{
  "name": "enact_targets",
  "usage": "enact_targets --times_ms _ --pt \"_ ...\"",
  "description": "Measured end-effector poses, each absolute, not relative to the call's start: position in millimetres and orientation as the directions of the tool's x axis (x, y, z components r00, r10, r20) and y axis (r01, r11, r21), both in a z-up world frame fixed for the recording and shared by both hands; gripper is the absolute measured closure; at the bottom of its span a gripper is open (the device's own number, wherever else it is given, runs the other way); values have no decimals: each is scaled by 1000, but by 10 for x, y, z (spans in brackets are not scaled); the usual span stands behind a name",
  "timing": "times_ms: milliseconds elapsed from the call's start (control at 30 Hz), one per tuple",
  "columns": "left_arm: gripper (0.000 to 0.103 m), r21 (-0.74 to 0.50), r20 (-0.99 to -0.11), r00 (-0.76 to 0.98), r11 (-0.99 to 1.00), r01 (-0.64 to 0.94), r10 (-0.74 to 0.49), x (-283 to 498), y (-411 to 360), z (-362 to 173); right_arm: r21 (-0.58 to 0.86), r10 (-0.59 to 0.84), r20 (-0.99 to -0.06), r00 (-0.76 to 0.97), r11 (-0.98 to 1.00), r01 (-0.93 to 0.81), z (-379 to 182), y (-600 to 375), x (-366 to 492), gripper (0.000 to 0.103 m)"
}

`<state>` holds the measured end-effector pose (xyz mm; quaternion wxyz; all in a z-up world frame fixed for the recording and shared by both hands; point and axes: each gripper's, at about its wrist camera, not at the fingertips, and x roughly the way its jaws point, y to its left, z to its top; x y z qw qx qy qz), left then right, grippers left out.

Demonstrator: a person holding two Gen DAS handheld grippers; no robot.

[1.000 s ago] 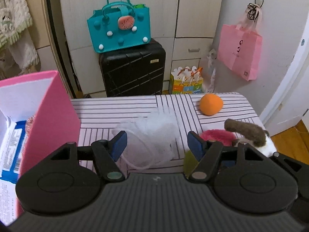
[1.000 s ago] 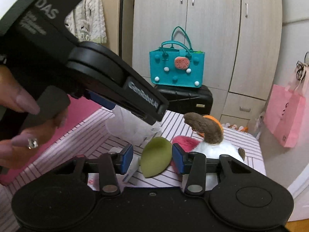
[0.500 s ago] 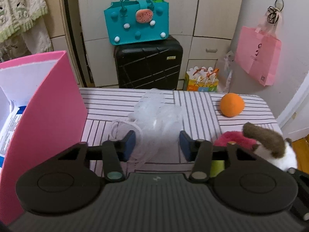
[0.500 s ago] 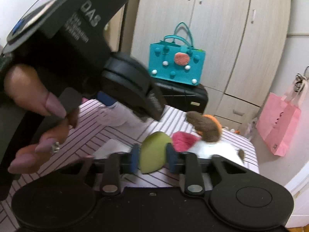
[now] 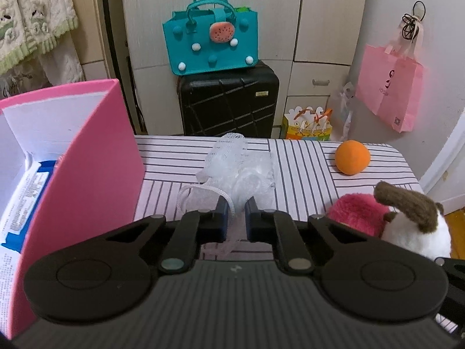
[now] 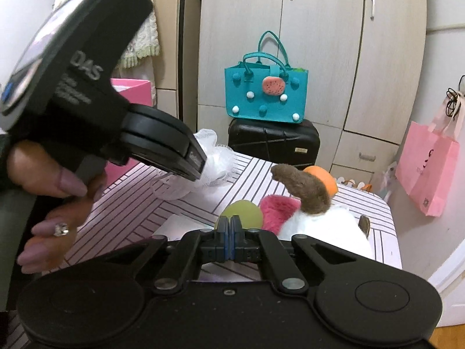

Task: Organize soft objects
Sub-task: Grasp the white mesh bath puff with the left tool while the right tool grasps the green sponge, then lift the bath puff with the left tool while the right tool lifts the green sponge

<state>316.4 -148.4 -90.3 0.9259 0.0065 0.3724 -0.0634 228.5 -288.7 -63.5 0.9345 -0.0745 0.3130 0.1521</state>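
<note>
Both tongs pinch soft items on the striped worktop [image 5: 302, 168].

The left tongs [image 5: 234, 213] clamp the white mesh pouf [image 5: 241, 168] beside the pink box [image 5: 87, 157]; the right tongs [image 6: 229, 226] squeeze the near edge of the green sponge [image 6: 245, 210]. Just beyond lie a pink fluffy toy [image 5: 357, 212], a plush animal [image 5: 415, 221], then an orange ball [image 5: 352, 157].

A teal bag [image 5: 212, 43] stood on a black suitcase [image 5: 228, 101] before pale cupboards [image 6: 319, 43], a pink paper bag [image 5: 389, 87] hung on the wall at the right, a small colourful gift bag [image 5: 308, 125] sat on the floor, and knitted cloth [image 5: 32, 23] hung at the left.
</note>
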Motion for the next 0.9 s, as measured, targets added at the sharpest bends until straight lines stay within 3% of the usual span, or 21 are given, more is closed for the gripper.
enact_targets --times_ms 233,433,633,833,900 --pt "94 -46 -673 727 989 139 -134 2919 -1412 -778 -58 207 -624 753 949 -309 -621 -2864 2241 95" --pt "94 -84 -676 715 982 169 -180 2718 -1347 -713 -57 187 -638 747 956 -289 -616 -2922 2319 69" --pt "94 -119 -670 716 980 160 -198 2654 -1208 -660 -51 188 -650 736 956 -290 -630 -2845 2413 51" --pt "94 -124 -660 722 978 165 -206 2630 -1172 -630 -116 139 -646 751 954 -276 -724 -2688 2463 49" --pt "94 -136 -665 714 975 174 -220 2635 -1169 -639 -125 128 -640 758 956 -267 -737 -2666 2466 65"
